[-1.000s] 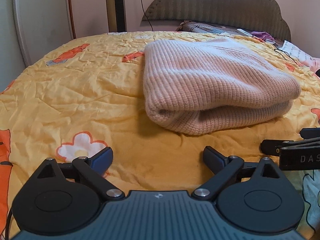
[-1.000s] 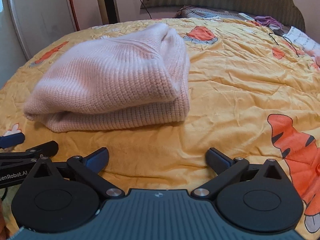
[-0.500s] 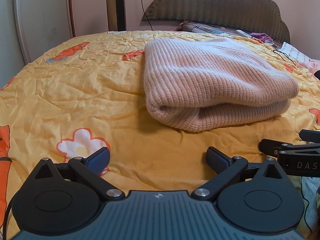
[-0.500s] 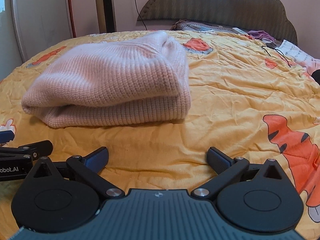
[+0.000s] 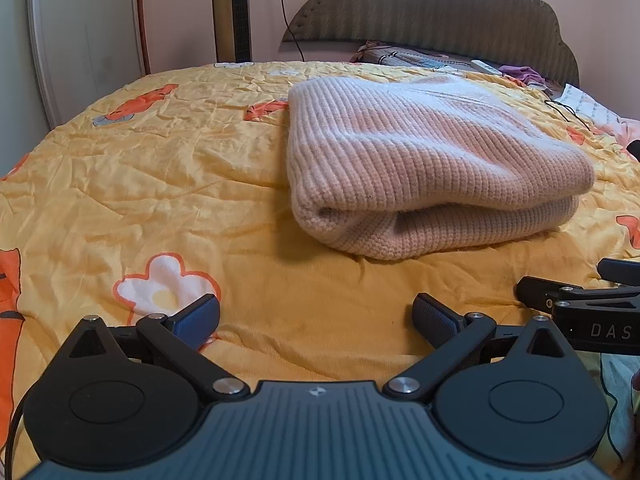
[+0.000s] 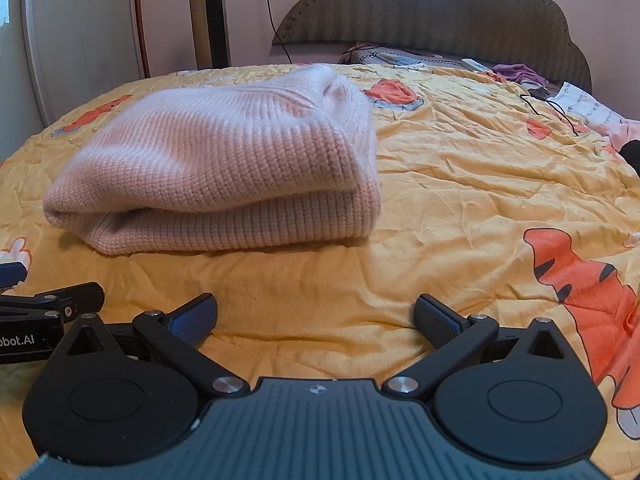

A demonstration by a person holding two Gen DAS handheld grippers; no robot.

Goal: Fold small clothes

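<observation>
A pale pink knitted sweater (image 5: 420, 168) lies folded in a thick bundle on the yellow cartoon-print bedspread (image 5: 160, 184). It also shows in the right wrist view (image 6: 224, 172). My left gripper (image 5: 316, 316) is open and empty, low over the bedspread, short of the sweater's near fold. My right gripper (image 6: 316, 316) is open and empty too, in front of the sweater's right end. Each gripper's side shows in the other's view, the right one (image 5: 580, 312) and the left one (image 6: 44, 312).
A padded grey headboard (image 5: 432, 12) stands at the far end, with a remote (image 5: 484, 66), purple cloth (image 5: 524, 74) and a black cable (image 6: 552, 108) near it. A white door (image 5: 80, 32) and a tower fan (image 6: 210, 12) stand at the left.
Both grippers have drawn back slightly and tilted up, so the sweater sits a little farther and the headboard shows more. Both stayed open. The sweater has not moved.
</observation>
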